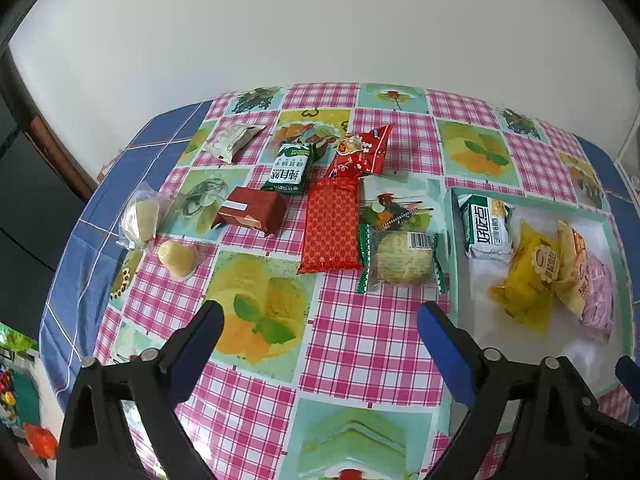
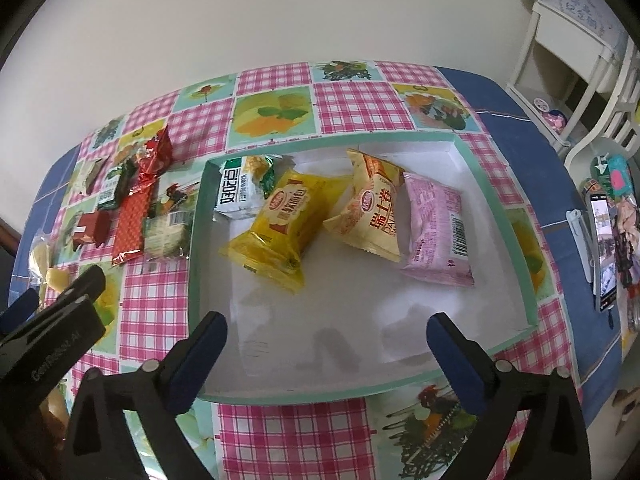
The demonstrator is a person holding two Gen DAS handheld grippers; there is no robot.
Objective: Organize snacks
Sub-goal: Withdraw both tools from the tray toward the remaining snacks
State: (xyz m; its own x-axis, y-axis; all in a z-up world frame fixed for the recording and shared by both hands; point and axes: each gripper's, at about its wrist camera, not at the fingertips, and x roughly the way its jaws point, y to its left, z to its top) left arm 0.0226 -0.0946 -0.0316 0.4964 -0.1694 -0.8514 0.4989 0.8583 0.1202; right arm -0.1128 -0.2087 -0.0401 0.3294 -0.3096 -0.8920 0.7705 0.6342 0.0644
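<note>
A shallow white box with a teal rim [image 2: 496, 200] holds several snack packs: a green-white one [image 2: 240, 190], a yellow one [image 2: 284, 224], an orange-yellow one [image 2: 372, 208] and a pink one [image 2: 436, 232]. The box also shows in the left wrist view [image 1: 454, 216]. Loose snacks lie left of it: a clear-wrapped round cake [image 1: 402, 260], a red patterned pack [image 1: 331, 226], a dark red box [image 1: 250, 210], a green biscuit pack [image 1: 288, 168]. My left gripper [image 1: 320, 324] is open above the cloth. My right gripper [image 2: 327, 332] is open over the box's near part.
More snacks lie at the far left: a red foil pack [image 1: 360, 150], a silver pack [image 1: 232, 140], two pale pastries [image 1: 178, 258]. A phone [image 2: 602, 248] and clutter sit at the table's right edge. A white shelf [image 2: 568, 52] stands beyond.
</note>
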